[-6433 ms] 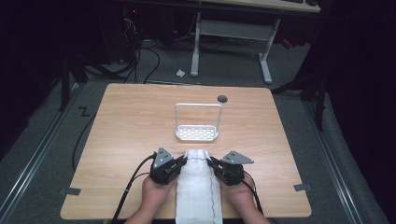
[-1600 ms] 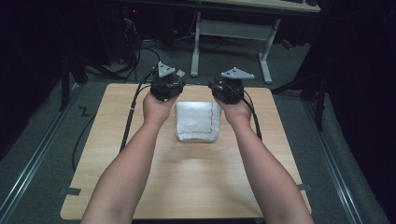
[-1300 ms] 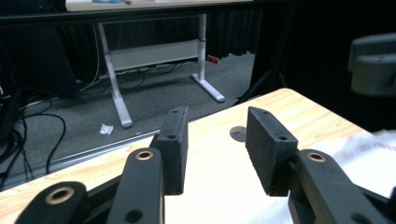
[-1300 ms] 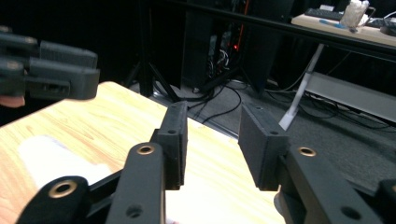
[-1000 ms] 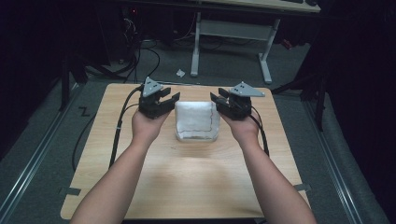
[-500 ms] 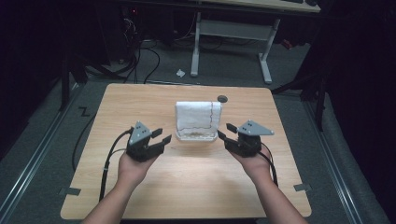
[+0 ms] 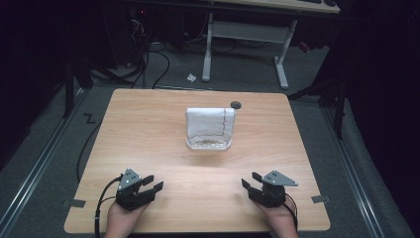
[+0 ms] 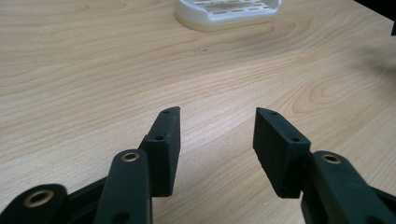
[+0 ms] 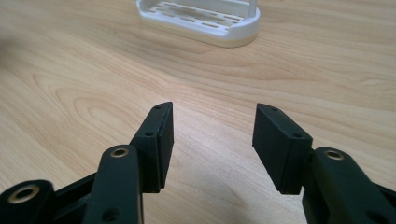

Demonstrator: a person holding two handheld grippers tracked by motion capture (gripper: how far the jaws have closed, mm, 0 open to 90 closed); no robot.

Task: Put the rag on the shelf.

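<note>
Tabletop (image 7: 148, 129): a pale wood surface is seen from above, with a small dark round fitting (image 7: 236, 104) near its far edge.
Rack (image 7: 209, 143): a white slotted tray is placed at the middle of the tabletop, toward the far side; its slotted base is also seen at the top of both gripper views.
Cloth (image 7: 208, 124): a white cloth with a thin red line along one edge is draped upright over the rack's frame.
Left hand-held gripper (image 7: 151, 184): it is held at the near left of the tabletop, well apart from the rack; its jaws are spread apart with nothing between them.
Right hand-held gripper (image 7: 250, 180): it is held at the near right, also well apart from the rack; its jaws are likewise parted and empty.
Hands: a hand is seen behind each gripper at the near edge.
</note>
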